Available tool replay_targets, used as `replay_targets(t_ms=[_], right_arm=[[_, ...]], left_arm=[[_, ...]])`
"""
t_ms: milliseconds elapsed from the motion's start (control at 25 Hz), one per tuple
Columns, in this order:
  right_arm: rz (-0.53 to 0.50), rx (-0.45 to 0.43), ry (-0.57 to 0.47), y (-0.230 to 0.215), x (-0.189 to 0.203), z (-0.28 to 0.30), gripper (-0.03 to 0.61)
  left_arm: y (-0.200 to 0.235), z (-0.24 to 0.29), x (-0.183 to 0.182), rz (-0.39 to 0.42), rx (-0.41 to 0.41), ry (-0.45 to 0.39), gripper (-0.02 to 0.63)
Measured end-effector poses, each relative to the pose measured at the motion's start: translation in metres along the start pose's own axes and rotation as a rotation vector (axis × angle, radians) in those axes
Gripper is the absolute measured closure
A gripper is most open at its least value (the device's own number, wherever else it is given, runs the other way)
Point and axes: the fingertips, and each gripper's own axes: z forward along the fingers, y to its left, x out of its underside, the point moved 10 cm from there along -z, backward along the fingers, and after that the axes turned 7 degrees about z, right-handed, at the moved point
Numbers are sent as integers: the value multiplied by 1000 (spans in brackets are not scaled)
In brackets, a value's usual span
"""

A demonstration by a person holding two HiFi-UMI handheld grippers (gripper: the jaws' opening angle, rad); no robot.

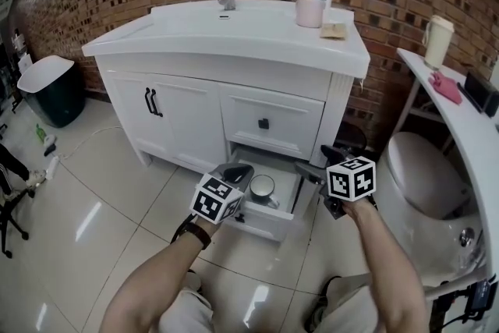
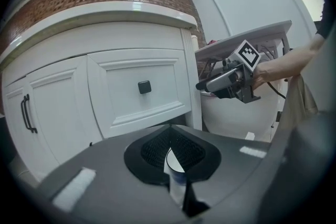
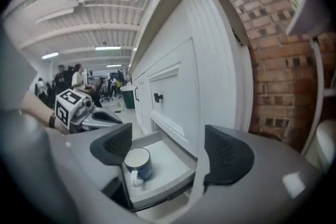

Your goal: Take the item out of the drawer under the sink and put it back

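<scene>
The lower drawer of the white vanity stands pulled out. A mug, white inside and blue outside, stands in it with its handle toward the front. My left gripper hovers at the drawer's left edge, just left of the mug, with its jaws shut and nothing in them. In the left gripper view its pads meet and only a sliver of the mug shows below them. My right gripper is at the drawer's right side, open. In the right gripper view the mug sits in the drawer beyond the spread pads.
Above the open drawer is a shut drawer with a black knob, and cabinet doors are to its left. A toilet stands close on the right under a shelf. A dark bin stands at the far left.
</scene>
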Motion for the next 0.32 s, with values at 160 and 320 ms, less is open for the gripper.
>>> replay_targets(t_ms=[160, 320], right_arm=[[-117, 1, -44, 13, -8, -9, 164], [-195, -39, -74, 30, -11, -15, 237]], left_arm=[[-3, 3, -1, 15, 12, 2, 595], [-7, 4, -5, 29, 20, -2, 595]])
